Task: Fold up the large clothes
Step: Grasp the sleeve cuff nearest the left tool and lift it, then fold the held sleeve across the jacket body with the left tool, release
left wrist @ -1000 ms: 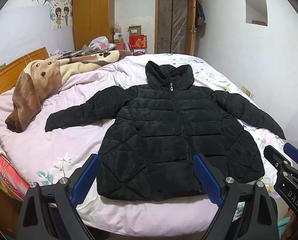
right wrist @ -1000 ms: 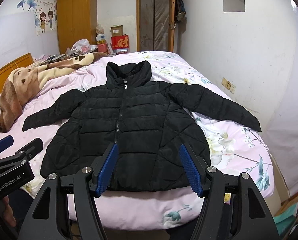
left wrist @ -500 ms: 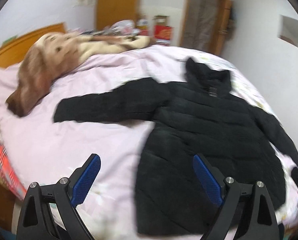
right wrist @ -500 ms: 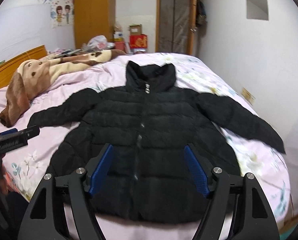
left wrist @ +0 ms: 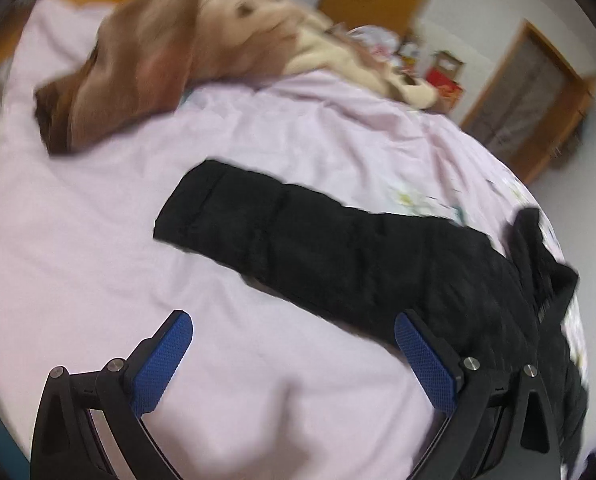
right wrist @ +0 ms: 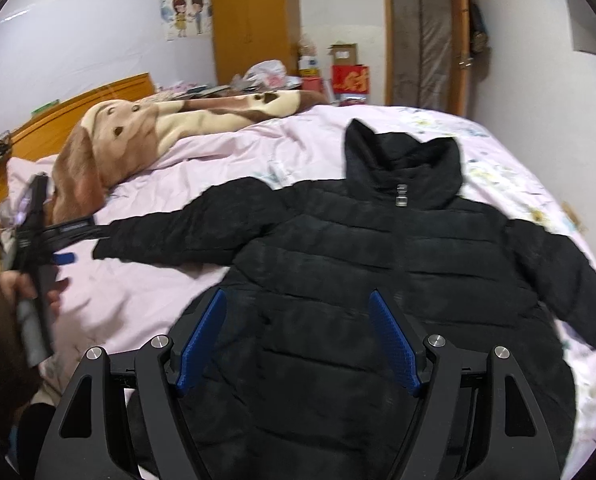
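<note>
Across the left wrist view, blurred throughout, the black puffer jacket point(left wrist: 377, 256) lies on the bed point(left wrist: 78, 248), one sleeve stretched flat over the pink sheet with its cuff pointing up and to the left, the body running off to the right edge. Its left gripper point(left wrist: 294, 360) hovers over bare sheet just below that sleeve; the blue-padded fingers point(left wrist: 162, 364) are spreading wider, with nothing between them. A brown-and-cream blanket point(left wrist: 170, 40) is heaped at the far side; no writing can be read. From the right wrist view the whole jacket point(right wrist: 377, 280) shows, front up, zipped, collar toward the far side of the bed point(right wrist: 298, 132), hem toward the camera, its long axis running away from the lens and both sleeves spread sideways. The right gripper point(right wrist: 298, 336) hangs over the lower front, fingers point(right wrist: 393, 344) released and empty. At left a hand point(right wrist: 22, 284) holds the left gripper point(right wrist: 64, 246) just beside the sleeve cuff; lettering on its body is too small to read. A cartoon sticker point(right wrist: 186, 12) marks the wall beside a wooden wardrobe point(right wrist: 254, 16).
</note>
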### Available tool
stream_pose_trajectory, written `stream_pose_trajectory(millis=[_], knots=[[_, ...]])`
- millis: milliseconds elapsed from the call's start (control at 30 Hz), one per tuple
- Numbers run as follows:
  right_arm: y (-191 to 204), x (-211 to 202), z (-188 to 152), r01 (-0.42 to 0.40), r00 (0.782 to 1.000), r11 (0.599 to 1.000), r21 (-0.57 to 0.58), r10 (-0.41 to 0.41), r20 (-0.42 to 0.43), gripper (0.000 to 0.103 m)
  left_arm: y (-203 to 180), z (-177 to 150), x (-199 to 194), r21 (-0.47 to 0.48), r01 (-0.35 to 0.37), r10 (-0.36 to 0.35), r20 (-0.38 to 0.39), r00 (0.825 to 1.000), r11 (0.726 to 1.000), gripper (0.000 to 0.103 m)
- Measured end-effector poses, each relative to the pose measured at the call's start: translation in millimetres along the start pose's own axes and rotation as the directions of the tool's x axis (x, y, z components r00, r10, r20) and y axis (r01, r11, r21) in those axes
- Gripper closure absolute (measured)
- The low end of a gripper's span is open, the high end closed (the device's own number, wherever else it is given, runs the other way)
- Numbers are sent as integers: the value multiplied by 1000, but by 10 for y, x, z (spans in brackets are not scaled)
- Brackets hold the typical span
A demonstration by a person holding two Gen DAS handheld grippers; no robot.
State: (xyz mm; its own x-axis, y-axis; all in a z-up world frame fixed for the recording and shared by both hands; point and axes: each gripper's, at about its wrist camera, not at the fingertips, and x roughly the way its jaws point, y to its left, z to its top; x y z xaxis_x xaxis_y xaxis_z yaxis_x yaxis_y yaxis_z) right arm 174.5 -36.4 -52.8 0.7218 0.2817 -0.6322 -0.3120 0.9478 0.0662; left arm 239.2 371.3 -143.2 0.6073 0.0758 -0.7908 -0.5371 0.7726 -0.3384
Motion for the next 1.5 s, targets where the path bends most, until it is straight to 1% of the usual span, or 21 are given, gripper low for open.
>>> stream_pose_trajectory(millis=[33,67,133,200,333,467,533,633,700,733,767,800,867,933,967,1067,1133,1233,1333,1367,1500], knots=[[32,58,21,-5,1000,1000,-8,5,-5,29,99,70,111,-48,15,-15,-6,1000,999,1],[66,114,41,-7,1000,1000,-20,7,-8,29,158,123,201,-67,12,-12,-4,1000,998,1],[135,242,81,-16,1000,999,-42,15,-19,29,237,196,332,-83,-20,19,-9,1000,996,1],[178,327,106,-32,999,998,-53,31,-28,29,310,247,466,-104,-25,24,-18,1000,994,1],[277,469,150,-59,998,996,-72,56,-36,29,404,336,720,-123,-94,92,-27,995,988,1],[369,554,175,-85,996,993,-85,81,-44,29,492,381,965,-206,-52,42,-53,998,977,1],[405,585,174,-95,995,991,-91,91,-47,29,505,388,1059,-237,-46,32,-61,998,970,1],[418,645,165,-99,994,991,-90,94,-55,29,483,394,1139,-276,-18,2,-60,998,961,5],[426,687,158,-94,994,992,-90,88,-62,29,482,419,1178,-305,-18,2,-54,999,952,8],[427,707,153,-93,994,992,-90,87,-67,29,487,436,1196,-323,-12,-6,-54,999,946,16],[430,716,153,-93,994,992,-88,87,-71,29,488,455,1201,-336,-6,-10,-45,999,942,28],[426,725,152,-93,994,992,-86,87,-72,29,485,477,1199,-338,-2,-12,-40,999,941,35],[416,735,151,-89,994,993,-81,83,-76,29,476,523,1206,-346,18,-31,-30,999,938,63],[401,746,152,-87,993,993,-73,81,-80,29,456,558,1211,-350,30,-42,-28,999,936,79],[395,742,147,-85,994,994,-70,80,-80,29,426,574,1196,-342,24,-34,-23,999,940,86],[361,721,150,-82,994,995,-56,77,-79,29,303,597,1054,-294,27,-18,32,999,956,92],[345,699,165,-78,994,996,-53,74,-76,29,204,617,908,-258,52,-34,74,997,965,92],[304,653,210,-72,996,996,-46,69,-61,29,-27,651,641,-175,81,-57,138,989,981,92],[254,612,257,-61,997,997,-44,59,-47,29,-377,661,353,-43,103,-93,197,976,994,92],[234,595,277,-54,998,998,-42,52,-38,29,-495,663,274,-3,119,-115,211,971,993,92],[80,541,350,-37,999,999,1,37,-18,29,-934,605,40,134,134,-163,242,957,982,92]])
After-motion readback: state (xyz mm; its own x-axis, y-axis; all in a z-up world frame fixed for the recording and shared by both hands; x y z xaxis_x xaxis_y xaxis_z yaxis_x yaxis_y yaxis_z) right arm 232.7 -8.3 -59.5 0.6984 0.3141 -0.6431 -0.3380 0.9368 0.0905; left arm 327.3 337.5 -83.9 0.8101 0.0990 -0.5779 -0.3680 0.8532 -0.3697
